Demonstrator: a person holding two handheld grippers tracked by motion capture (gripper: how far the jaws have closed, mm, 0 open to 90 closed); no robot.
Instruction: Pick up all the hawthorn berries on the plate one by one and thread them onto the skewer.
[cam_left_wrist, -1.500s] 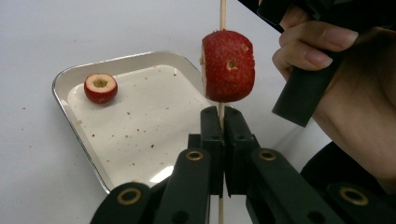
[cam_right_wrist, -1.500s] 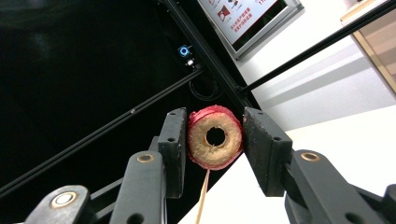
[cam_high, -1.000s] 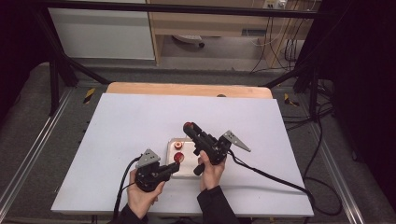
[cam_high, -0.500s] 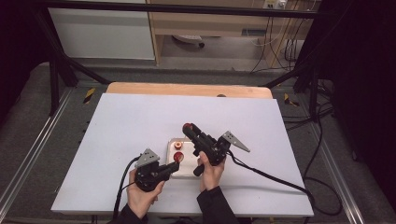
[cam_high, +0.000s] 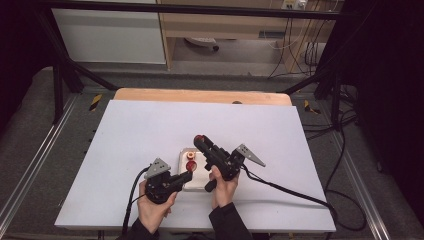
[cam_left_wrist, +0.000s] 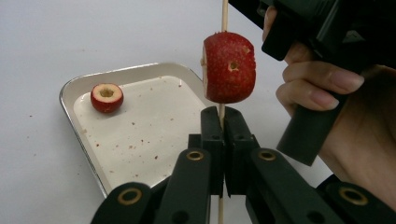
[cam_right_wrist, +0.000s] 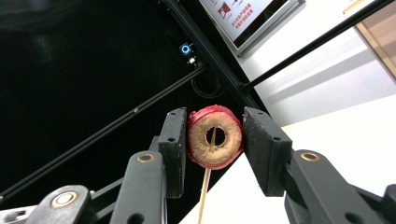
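Lighting: even, overhead; table (cam_high: 150, 130) bright, surroundings dark. Shadows soft. Gripper views sharp close, backgrounds slightly blurred.

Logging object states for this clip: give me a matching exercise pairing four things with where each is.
1. skewer
2. cored fruit piece
3. whole red fruit
4. tray

A. lying in the tray
B. clamped in the left gripper
C. resting on the white table
D. held between the jaws of the right gripper

Pairs: 1-B, 2-D, 3-A, 4-C
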